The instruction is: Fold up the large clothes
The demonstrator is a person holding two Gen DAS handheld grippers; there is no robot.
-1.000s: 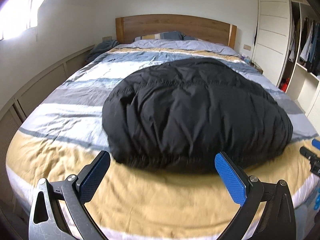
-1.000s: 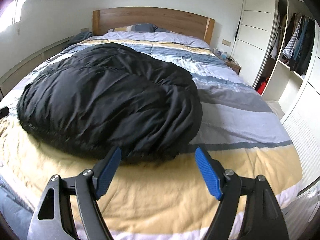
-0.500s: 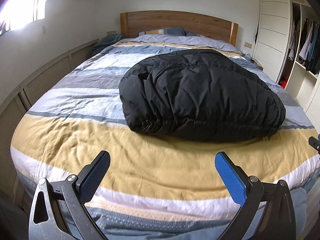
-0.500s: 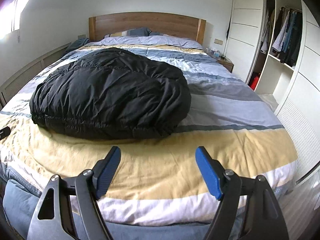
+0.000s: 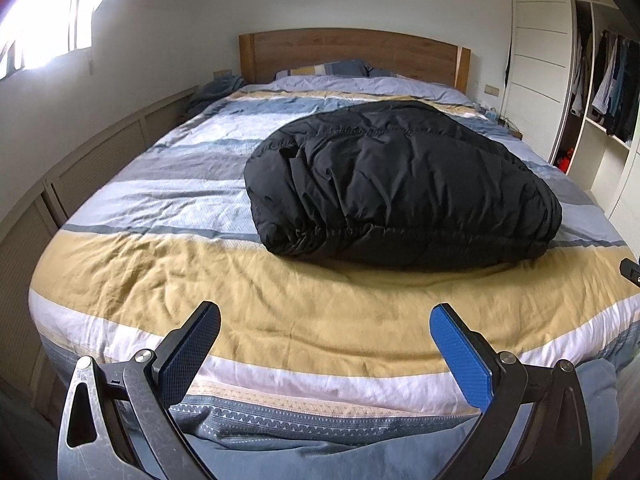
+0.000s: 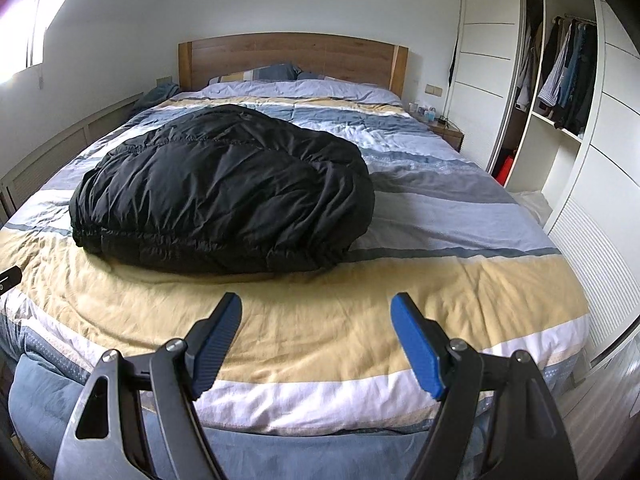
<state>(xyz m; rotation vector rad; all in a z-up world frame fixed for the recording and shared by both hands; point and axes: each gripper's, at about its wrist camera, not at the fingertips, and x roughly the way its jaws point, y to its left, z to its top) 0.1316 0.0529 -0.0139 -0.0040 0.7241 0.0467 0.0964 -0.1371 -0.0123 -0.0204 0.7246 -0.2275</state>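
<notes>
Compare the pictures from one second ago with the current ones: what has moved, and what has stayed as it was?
Both grippers have drawn back from the black puffer jacket toward the foot of the bed. The left gripper and right gripper were open and empty throughout; nothing was gripped or released. The jacket still lies in the same folded bundle on the striped duvet.

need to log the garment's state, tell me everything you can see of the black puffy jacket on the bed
The black jacket is a quilted, puffy, slightly shiny garment folded into a thick rounded bundle. Its gathered elastic hem faces the foot of the bed. It lies flat across the striped duvet, touching only that. Neither open claw reaches it. No sleeves, hood or zip show.
</notes>
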